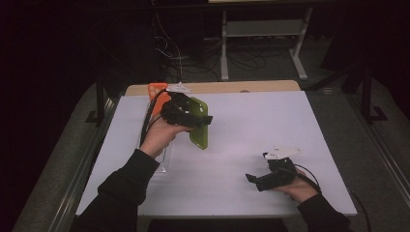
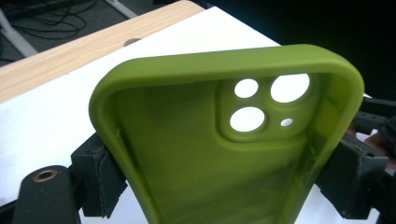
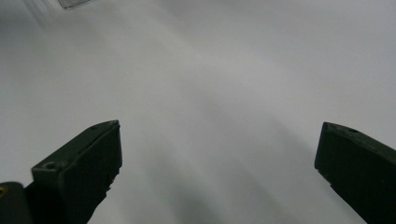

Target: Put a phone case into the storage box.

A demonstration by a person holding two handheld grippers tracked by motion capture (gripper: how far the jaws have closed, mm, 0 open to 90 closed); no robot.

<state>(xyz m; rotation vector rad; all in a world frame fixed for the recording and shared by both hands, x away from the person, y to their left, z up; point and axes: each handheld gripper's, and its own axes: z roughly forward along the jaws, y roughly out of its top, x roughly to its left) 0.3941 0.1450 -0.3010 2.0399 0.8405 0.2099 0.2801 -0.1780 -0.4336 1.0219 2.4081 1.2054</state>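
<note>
1. Olive-green and rubbery, the phone case (image 2: 196, 154) looks light and soft, the kind of shell that bends under a squeeze; I'd judge it hard to break and grippy rather than slick.
2. It is held up off the counter (image 1: 251, 130), over the left half, standing roughly on edge with its hollow inside turned toward the left claw's camera and the camera cut-outs (image 2: 261, 105) near its far end.
3. The long side walls seem the best place to take it: they are thicker than the flat back, and a pinch across the width presses on both rims. Too hard a squeeze would probably bow the shell inward.
4. The left claw (image 1: 200, 119) does just that: its jaws are clamped on the case, one black pad (image 2: 100, 179) against each outer side wall, drawn in close to the case's width.
5. The right claw (image 1: 252, 180) is low over the counter's right front, its jaws spread wide apart with nothing between them, bare white surface showing past the tips; it touches nothing that I can see.
6. Behind the left hand (image 1: 157, 137) an orange case (image 1: 155, 91) sits by the counter's far left edge, and a clear tray (image 1: 163, 162) lies beside the left forearm.
</note>
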